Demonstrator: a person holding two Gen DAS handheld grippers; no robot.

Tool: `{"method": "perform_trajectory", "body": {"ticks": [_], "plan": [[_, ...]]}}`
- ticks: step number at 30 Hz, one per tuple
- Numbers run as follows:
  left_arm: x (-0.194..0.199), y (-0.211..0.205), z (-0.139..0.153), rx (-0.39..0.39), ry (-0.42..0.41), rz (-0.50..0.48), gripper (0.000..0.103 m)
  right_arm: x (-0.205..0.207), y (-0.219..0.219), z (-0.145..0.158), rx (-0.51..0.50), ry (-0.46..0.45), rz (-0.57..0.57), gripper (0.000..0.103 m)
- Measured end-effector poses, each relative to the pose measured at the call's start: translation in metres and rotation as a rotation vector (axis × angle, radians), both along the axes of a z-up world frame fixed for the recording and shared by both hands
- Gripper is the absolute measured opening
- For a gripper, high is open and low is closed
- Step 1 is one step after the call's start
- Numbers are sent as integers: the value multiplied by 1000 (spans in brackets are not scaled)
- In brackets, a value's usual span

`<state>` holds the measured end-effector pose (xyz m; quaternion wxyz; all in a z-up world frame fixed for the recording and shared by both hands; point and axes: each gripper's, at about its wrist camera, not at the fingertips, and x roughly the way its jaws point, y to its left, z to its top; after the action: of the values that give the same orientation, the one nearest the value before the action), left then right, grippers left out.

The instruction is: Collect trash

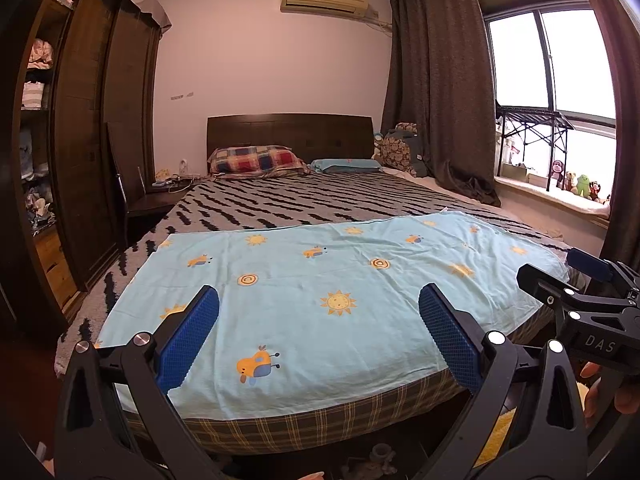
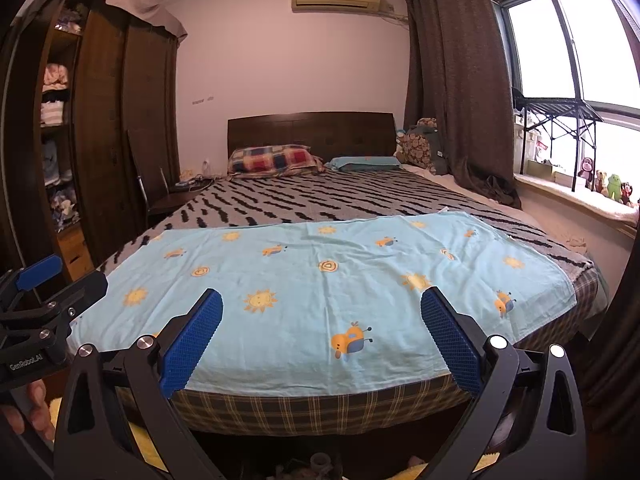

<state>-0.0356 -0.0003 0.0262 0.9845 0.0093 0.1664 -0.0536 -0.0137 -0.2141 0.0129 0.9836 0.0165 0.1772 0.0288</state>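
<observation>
Both grippers hang with their jaws spread wide and nothing between the blue pads: the left gripper (image 1: 318, 336) and the right gripper (image 2: 322, 338) each look forward over the foot of the bed (image 1: 304, 420). Straight ahead of both lies a pale blue sheet (image 1: 320, 280) printed with suns and birds, spread flat across the striped cover (image 1: 320, 200).

The task's thing — trash — cannot be made out anywhere ahead of either gripper; the sheet looks bare. Something small and grey sits low beneath the left gripper on the floor (image 1: 380, 456), too dim to identify.

The risk, as I judge it, is a wrong pick: with no obvious litter, a gripper could close on the loose sheet and drag it, or take a belonging for rubbish. The two grippers also sit close side by side and could knock together.

Readable writing: "DAS" on the right gripper's body in the left view, "GenRobot.AI" on the left gripper's body in the right view.
</observation>
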Motion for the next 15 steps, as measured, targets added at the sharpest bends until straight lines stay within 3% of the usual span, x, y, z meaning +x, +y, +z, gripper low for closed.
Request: {"method": "perform_trajectory", "body": {"ticks": [15], "plan": [[-2,-3,-1,7,-5,0,95,-3,-4,0,17,-4,-10,100]]}}
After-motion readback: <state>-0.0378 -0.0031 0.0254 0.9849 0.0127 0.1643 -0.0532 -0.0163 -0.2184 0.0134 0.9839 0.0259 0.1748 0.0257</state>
